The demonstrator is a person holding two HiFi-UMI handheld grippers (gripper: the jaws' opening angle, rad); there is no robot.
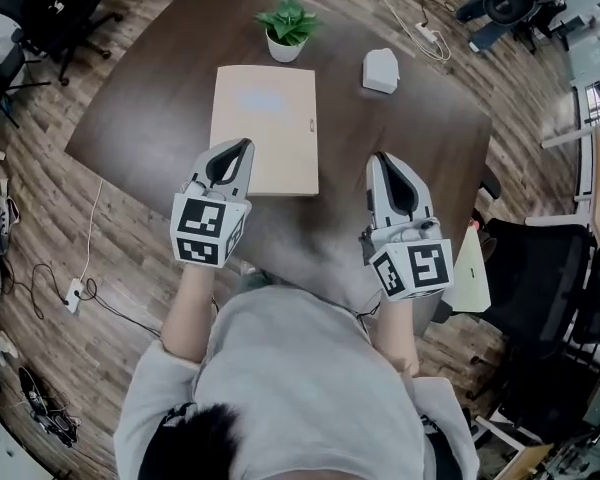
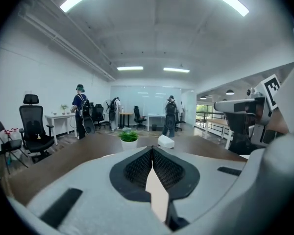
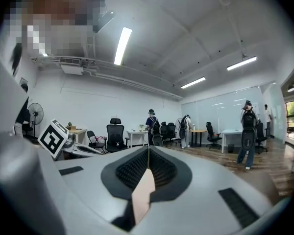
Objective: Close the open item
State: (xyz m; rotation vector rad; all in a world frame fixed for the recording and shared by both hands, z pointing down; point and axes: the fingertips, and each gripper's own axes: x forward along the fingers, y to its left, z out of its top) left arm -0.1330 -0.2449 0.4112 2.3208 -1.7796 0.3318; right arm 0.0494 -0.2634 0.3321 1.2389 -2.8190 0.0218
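The folder [image 1: 265,128] is lying flat on the bench [image 1: 150,118], at 12 o'clock from the left gripper [image 1: 243,145], with a plant [image 1: 288,28] at its 12 o'clock and a white box [image 1: 380,70] at its 2 o'clock. No raised cover is showing, so the closing step is judged complete. Left gripper and right gripper [image 1: 381,158] are hovering near the folder's 6 o'clock edge, jaws fully together, holding nothing. The next move is probably calling only for clearing both grippers away.
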